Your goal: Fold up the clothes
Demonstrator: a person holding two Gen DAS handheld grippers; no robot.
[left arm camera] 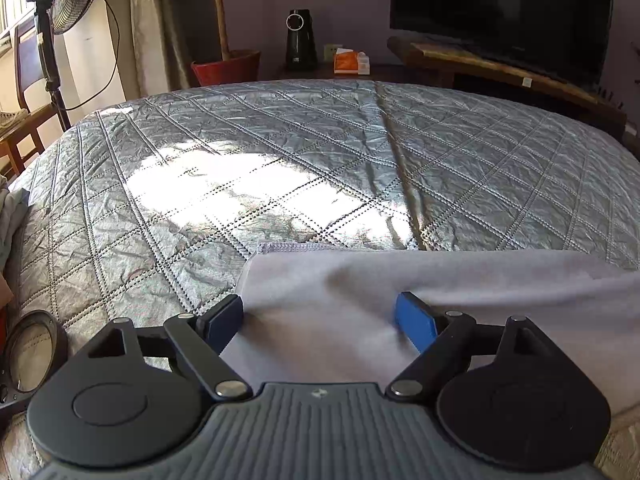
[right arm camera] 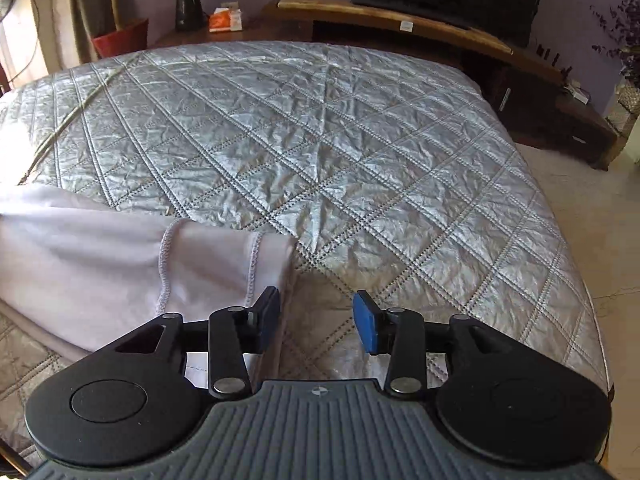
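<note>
The pale grey garment (right arm camera: 100,248) lies across the bed's near edge on the quilted bedspread (right arm camera: 320,140), long axis side to side. The right gripper (right arm camera: 316,320), jaws released, sits just right of its stitched end; the left gripper (left arm camera: 320,316) straddles cloth, jaws wide, unclenched.

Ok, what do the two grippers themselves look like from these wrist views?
Both match. The left gripper and right gripper each have a grey ribbed body with a small round mark, black rounded side plates, black link arms on silver pivots, and flat blue pads. No cables, hands or sleeves show.
</note>
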